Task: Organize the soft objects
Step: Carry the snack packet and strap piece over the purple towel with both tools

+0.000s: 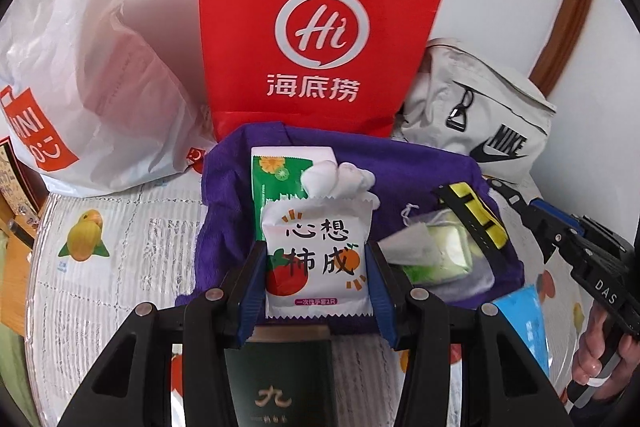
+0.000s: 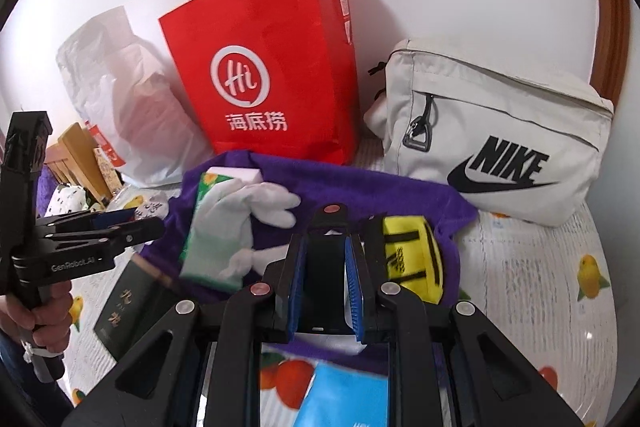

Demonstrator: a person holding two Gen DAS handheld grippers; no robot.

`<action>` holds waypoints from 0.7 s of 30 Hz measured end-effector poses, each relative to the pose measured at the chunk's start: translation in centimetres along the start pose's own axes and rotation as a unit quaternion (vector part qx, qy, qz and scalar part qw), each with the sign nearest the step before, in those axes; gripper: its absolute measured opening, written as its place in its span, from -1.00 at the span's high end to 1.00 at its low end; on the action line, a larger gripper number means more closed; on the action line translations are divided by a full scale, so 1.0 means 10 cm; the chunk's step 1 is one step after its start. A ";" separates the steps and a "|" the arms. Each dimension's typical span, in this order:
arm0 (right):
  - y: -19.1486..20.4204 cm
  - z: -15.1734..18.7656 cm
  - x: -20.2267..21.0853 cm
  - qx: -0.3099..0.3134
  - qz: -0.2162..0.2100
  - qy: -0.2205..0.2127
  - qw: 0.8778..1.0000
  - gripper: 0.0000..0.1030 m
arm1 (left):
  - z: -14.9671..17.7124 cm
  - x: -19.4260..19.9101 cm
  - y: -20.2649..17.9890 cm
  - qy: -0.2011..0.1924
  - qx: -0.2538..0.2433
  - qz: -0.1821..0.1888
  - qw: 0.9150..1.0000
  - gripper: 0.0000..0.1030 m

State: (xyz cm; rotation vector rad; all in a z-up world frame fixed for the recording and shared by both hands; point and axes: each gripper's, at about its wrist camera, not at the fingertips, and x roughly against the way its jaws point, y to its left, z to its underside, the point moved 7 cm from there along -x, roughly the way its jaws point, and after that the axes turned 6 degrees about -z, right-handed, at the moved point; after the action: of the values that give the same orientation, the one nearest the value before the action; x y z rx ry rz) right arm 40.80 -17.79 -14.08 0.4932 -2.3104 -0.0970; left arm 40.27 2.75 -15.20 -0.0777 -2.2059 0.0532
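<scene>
Our left claw [image 1: 318, 267] points steeply down and forward, its blue-padded fingers [image 1: 250, 291] pressed on either side of a white sachet [image 1: 318, 259]. Our right claw [image 2: 325, 287] also tilts downward, its jaws narrow and clamped on a black strap [image 2: 325, 279]. In the left wrist view, our right hand [image 1: 600, 359] wraps its handle at four o'clock. In the right wrist view, our left hand [image 2: 44, 323] grips its handle at eight o'clock.
</scene>
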 end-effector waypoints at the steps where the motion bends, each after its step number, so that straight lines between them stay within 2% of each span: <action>1: -0.03 -0.02 -0.05 0.002 0.002 0.002 1.000 0.60 | -0.01 -0.03 0.01 0.002 0.002 0.000 1.000 0.12; 7: -0.13 -0.06 -0.28 -0.001 -0.003 0.018 1.000 0.60 | -0.06 -0.26 0.02 0.027 0.011 -0.006 1.000 0.12; 9: -0.17 -0.07 -0.34 -0.002 -0.003 0.023 1.000 0.83 | -0.08 -0.33 0.02 0.033 0.013 -0.006 0.999 0.12; 21: -0.27 0.01 -0.59 -0.004 -0.008 0.053 0.999 0.84 | -0.17 -0.61 -0.01 0.049 0.016 -0.011 0.999 0.12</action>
State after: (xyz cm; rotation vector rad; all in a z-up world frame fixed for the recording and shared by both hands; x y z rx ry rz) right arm 45.35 -18.03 -18.64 0.5014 -2.2027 -0.0868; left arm 45.24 2.22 -19.04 -0.0373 -2.1066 0.0696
